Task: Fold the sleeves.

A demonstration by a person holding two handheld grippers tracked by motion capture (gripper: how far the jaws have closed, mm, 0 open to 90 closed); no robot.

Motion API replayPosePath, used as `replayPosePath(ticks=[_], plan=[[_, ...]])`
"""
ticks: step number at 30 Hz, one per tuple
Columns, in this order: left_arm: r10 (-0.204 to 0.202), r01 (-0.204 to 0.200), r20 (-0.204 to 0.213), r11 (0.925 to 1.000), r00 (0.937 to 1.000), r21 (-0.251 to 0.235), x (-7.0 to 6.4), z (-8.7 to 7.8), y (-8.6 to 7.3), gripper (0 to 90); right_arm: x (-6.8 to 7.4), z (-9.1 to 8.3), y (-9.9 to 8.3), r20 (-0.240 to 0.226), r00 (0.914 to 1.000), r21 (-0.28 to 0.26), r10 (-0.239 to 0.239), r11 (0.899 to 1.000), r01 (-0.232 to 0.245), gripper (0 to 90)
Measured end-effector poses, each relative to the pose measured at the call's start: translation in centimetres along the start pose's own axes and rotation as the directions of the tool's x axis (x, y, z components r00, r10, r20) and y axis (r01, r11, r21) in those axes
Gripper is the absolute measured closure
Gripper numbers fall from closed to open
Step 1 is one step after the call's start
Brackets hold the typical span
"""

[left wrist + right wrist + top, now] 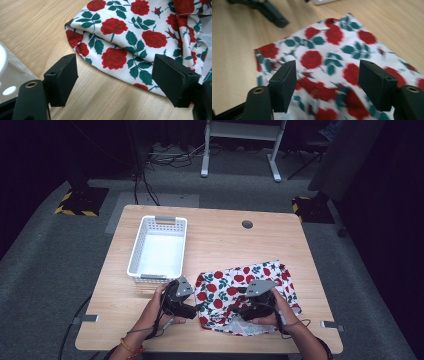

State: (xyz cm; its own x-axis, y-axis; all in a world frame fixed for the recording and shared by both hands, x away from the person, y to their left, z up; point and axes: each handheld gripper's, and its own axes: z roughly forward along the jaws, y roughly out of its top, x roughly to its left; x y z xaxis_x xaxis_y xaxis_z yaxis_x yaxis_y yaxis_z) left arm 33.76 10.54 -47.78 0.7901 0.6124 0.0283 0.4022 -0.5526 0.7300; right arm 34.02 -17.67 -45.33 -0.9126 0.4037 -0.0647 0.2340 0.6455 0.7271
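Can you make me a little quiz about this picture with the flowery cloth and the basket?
1. True or false: the white basket has something in it.
2. What lies on the table in front of both grippers?
A. a towel with stripes
B. a cloth with red roses
C. a blue sock
3. Fill in: the jaws of the left gripper and the right gripper are both ____, holding nothing.

Key
1. False, it is empty.
2. B.
3. Open.
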Motion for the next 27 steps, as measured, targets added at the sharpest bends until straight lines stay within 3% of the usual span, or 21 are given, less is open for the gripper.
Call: replayPosePath(ticks=[9,14,18,21,26,27], plan=[[-0.026,0.026,-0.012,0.9997,0.9996,-0.001,0.7,0.3,-0.4,20.9,3.9,3.8,1.6,-0.08,0.9948,0.044,-0.063,0.997,0.067,31.9],[-0.035,0.035,-0.015,0.9994,0.9993,0.001,0.9,0.5,-0.6,20.9,5.3,4.9,1.9,-0.108,0.9904,0.061,-0.086,0.994,0.092,31.3],[-0.042,0.042,-0.015,0.9991,0.999,-0.007,0.9,0.6,-0.5,20.9,6.1,5.5,1.7,-0.112,0.9883,0.092,-0.103,0.989,0.113,30.8],[-0.044,0.044,-0.015,0.999,0.9989,-0.007,0.8,0.8,-0.5,20.8,6.4,5.8,1.5,-0.076,0.9906,0.128,-0.114,0.984,0.123,31.2],[-0.037,0.037,-0.008,0.9993,0.9993,0.0,0.6,1.2,-0.4,20.8,5.8,6.2,0.9,-0.059,0.9963,0.141,-0.062,0.988,0.07,32.7],[-0.035,0.035,-0.007,0.9994,0.9994,-0.001,0.6,1.2,-0.4,20.8,5.5,6.2,0.8,-0.063,0.9975,0.135,-0.033,0.99,0.041,37.2]])
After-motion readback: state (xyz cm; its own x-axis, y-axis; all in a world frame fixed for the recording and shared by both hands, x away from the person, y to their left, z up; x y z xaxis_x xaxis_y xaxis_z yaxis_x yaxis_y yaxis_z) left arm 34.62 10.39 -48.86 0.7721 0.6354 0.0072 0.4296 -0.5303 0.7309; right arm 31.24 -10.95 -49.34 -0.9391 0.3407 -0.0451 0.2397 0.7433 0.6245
